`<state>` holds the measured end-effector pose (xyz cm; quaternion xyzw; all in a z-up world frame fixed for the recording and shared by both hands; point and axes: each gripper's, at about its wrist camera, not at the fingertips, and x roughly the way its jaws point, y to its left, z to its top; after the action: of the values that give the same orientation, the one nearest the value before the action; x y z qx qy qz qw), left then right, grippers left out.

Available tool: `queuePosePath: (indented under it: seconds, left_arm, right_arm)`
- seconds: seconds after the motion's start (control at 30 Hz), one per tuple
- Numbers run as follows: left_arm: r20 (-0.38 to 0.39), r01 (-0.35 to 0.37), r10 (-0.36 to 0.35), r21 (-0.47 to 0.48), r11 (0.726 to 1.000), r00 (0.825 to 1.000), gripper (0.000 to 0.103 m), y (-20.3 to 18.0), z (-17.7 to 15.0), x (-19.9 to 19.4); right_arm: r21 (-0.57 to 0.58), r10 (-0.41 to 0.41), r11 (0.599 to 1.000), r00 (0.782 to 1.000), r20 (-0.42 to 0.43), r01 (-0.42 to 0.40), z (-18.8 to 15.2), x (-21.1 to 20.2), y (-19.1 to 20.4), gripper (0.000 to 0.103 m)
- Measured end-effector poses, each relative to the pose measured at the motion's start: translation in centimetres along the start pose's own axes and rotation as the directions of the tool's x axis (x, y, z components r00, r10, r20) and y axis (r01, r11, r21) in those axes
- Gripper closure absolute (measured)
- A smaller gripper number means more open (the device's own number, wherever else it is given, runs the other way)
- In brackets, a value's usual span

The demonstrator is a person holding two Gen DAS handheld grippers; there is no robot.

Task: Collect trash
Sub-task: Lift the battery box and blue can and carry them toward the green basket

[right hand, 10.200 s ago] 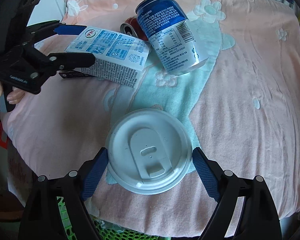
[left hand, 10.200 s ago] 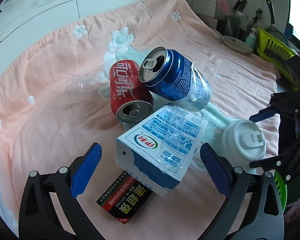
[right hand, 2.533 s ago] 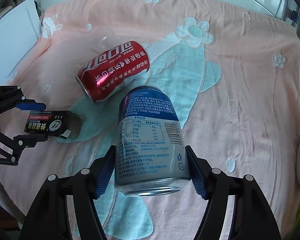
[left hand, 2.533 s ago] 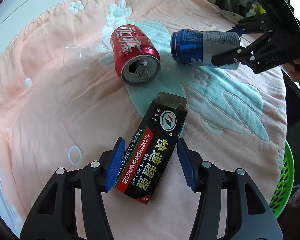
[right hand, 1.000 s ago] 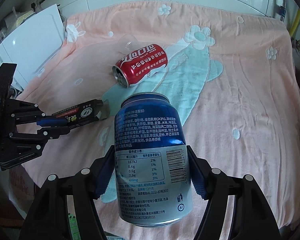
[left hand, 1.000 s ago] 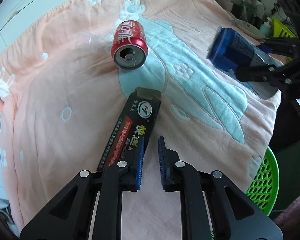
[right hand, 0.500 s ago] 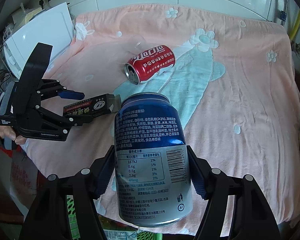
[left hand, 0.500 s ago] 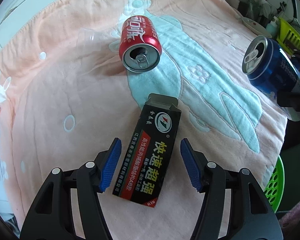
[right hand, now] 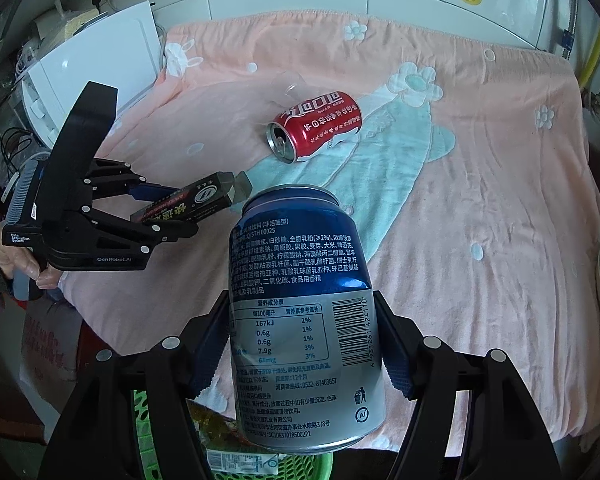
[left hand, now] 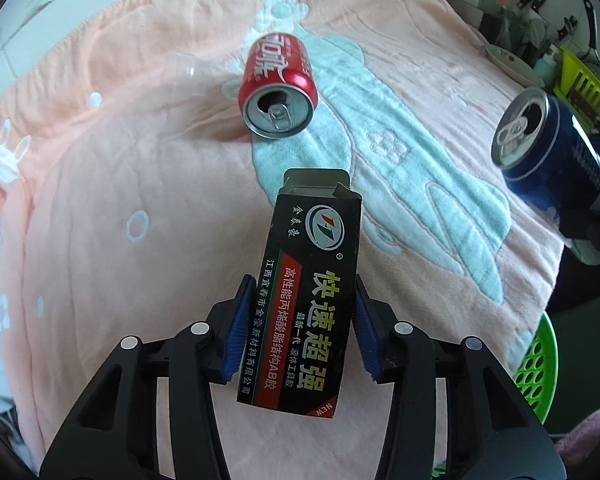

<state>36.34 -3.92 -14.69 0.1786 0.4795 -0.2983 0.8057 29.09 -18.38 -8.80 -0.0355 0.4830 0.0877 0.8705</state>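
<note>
My left gripper [left hand: 303,280] has a black glue box [left hand: 320,224] between its blue pads; the jaws are closing and both pads touch the box's long sides. In the right wrist view that left gripper [right hand: 176,212] holds the black box [right hand: 196,200] tilted just above the cloth. Shut on a blue drink can [right hand: 296,248], my right gripper [right hand: 300,300] hangs above the table's near edge. The blue can [left hand: 548,140] also shows at the right in the left wrist view. A red cola can [left hand: 278,84] [right hand: 316,126] lies on its side mid-cloth.
A pink flowered cloth [right hand: 480,200] covers the table. A clear plastic cup [left hand: 180,68] lies beside the red can. A green basket [right hand: 300,468] [left hand: 540,364] sits below the near edge. A white appliance [right hand: 100,60] stands left, a dish rack [left hand: 580,80] far right.
The left jaws were shut beside the black box, spread wide around it, then closed onto its sides. The right gripper has drawn the blue can back toward the table's near edge.
</note>
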Motion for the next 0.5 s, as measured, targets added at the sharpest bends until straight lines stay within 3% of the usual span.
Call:
queuePosePath:
  seconds: [0.5]
  left_arm:
    - [0.154,-0.111,0.131,-0.133,0.985,0.979,0.057,-5.5,-6.8,-12.5]
  right_arm:
    - [-0.063,0.061,0.996,0.998,0.034,-0.059,-7.5,-5.6,4.0,0.038]
